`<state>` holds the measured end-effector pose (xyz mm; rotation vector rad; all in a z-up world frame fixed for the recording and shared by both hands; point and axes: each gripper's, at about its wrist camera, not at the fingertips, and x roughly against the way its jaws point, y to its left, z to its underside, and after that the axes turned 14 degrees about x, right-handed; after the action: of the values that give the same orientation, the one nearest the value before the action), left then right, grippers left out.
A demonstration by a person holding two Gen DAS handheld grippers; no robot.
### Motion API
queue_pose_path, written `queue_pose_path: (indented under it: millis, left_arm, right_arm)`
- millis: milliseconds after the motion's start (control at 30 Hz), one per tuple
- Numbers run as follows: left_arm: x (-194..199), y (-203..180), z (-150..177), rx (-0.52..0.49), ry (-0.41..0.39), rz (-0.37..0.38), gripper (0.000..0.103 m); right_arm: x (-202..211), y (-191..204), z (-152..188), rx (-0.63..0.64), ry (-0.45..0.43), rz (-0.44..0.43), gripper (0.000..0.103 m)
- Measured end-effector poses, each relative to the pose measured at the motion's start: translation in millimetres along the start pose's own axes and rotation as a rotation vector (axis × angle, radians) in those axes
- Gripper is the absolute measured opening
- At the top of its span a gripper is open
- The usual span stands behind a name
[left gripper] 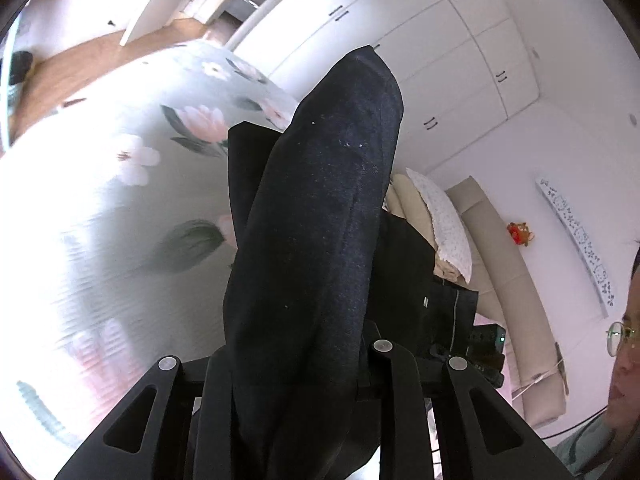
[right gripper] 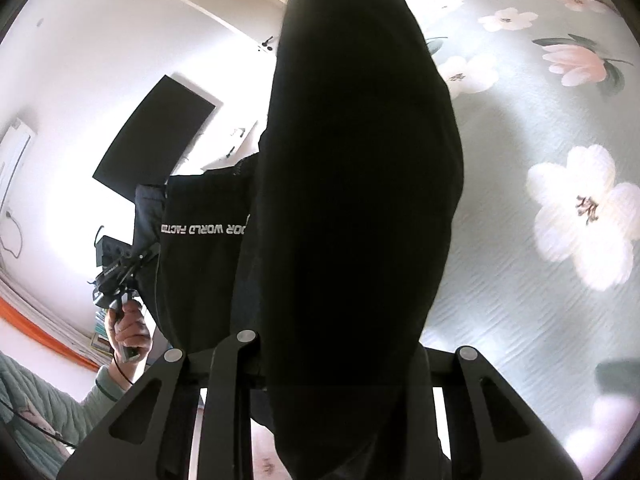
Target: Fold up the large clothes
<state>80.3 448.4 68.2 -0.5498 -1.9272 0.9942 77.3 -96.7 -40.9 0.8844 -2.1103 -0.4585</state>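
Nearest the left wrist camera, the left gripper (left gripper: 296, 364) has its jaws clamped on a thick fold of the dark garment (left gripper: 320, 200), which fills the gap between the black finger frames. From the grip the cloth rises as one long roll, its long axis running away from the camera and slightly right, ending in a rounded tip in front of the white wardrobe doors (left gripper: 440, 60).

In the right wrist view the right gripper (right gripper: 344, 356) is likewise clamped on the same garment, whose bulk stands up the middle of the picture, long axis pointing away and up. To its left a flat hanging panel carries white lettering (right gripper: 204, 229), seen reversed.

The garment is held up off the floral bedspread (left gripper: 120, 160), which lies below and beyond with much bare surface on the left in the left view and on the right in the right view. Pillows (left gripper: 444, 220) and a beige headboard (left gripper: 504, 248) bound the bed's far right side. Wooden floor (left gripper: 80, 68) lies past the far edge.
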Motion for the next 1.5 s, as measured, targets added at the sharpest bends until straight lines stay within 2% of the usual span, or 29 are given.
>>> queue_pose_path:
  millis: [100,267,367,400,467,533,567,600,633,667,700,733,767,800,833,867,900,1000,1067,1133,1167,1200,1300,1367,1433,1500]
  left_arm:
    - [34,10,2,-0.002,0.003,-0.026,0.025]
    - [73,58,2,0.041,0.061,-0.061,0.026]
    - [83,108,2,0.083,0.128,-0.095,0.027]
    - [82,128,2,0.094,0.145,-0.113,0.027]
    - [74,175,3,0.18,0.189,-0.134,0.029]
    - [59,227,5,0.249,0.234,-0.205,0.031]
    - [49,254,7,0.273,0.246,-0.247,0.035]
    - [43,280,8,0.288,0.229,-0.279,0.038]
    - [38,303,7,0.325,0.224,-0.261,0.046]
    - [33,334,6,0.425,0.241,-0.178,0.051]
    - [29,353,6,0.503,0.26,-0.115,0.055]
    - [26,371,7,0.588,0.284,-0.04,0.057]
    - [27,376,6,0.601,0.295,-0.004,0.057]
    - [31,375,4,0.572,0.298,-0.007,0.057]
    - [36,371,2,0.533,0.302,-0.031,0.06]
    - [41,367,-1,0.499,0.306,-0.063,0.062]
    - [49,362,-5,0.463,0.307,-0.097,0.062]
    - [76,339,-16,0.356,0.28,-0.201,0.062]
    - [92,317,-23,0.267,0.264,-0.286,0.062]
    - [106,288,-26,0.162,0.227,-0.39,0.062]
    - [111,275,-27,0.11,0.212,-0.425,0.062]
    - [115,258,-24,0.061,0.204,-0.427,0.062]
    - [110,207,-1,-0.058,0.208,-0.405,0.062]
    - [98,184,22,-0.133,0.214,-0.393,0.063]
    - [68,166,51,-0.173,0.236,-0.426,0.063]
    - [40,169,80,-0.212,0.274,-0.498,0.063]
  right_arm:
    - [-5,42,11,-0.02,0.025,0.023,0.032]
    - [-35,101,41,-0.063,0.074,0.05,0.032]
    - [-73,125,64,-0.137,0.118,0.071,0.032]
    - [-92,127,62,-0.156,0.132,0.08,0.032]
    - [-117,136,80,-0.183,0.178,0.104,0.031]
    - [-144,132,100,-0.212,0.233,0.135,0.031]
    - [-156,129,108,-0.224,0.257,0.151,0.031]
    - [-175,123,122,-0.232,0.3,0.208,0.033]
    - [-183,119,129,-0.217,0.32,0.284,0.044]
    - [-188,109,138,-0.232,0.329,0.344,0.05]
    - [-187,96,145,-0.294,0.309,0.349,0.061]
    - [-182,86,151,-0.351,0.281,0.347,0.066]
    - [-173,76,156,-0.404,0.25,0.351,0.067]
    - [-164,67,160,-0.446,0.228,0.363,0.071]
    - [-156,61,163,-0.479,0.212,0.374,0.079]
    - [-148,58,166,-0.508,0.201,0.378,0.082]
    - [-137,53,170,-0.547,0.184,0.373,0.082]
    - [-112,66,173,-0.582,0.165,0.438,0.083]
    - [-102,95,161,-0.566,0.154,0.506,0.083]
    - [-91,123,145,-0.493,0.153,0.561,0.083]
    - [-91,141,137,-0.443,0.155,0.575,0.083]
    - [-93,159,128,-0.385,0.156,0.583,0.083]
    - [-132,218,96,-0.213,0.194,0.604,0.083]
    - [-168,248,99,-0.108,0.255,0.609,0.083]
    - [-201,263,111,-0.034,0.307,0.618,0.081]
    - [-237,267,126,0.025,0.376,0.658,0.078]
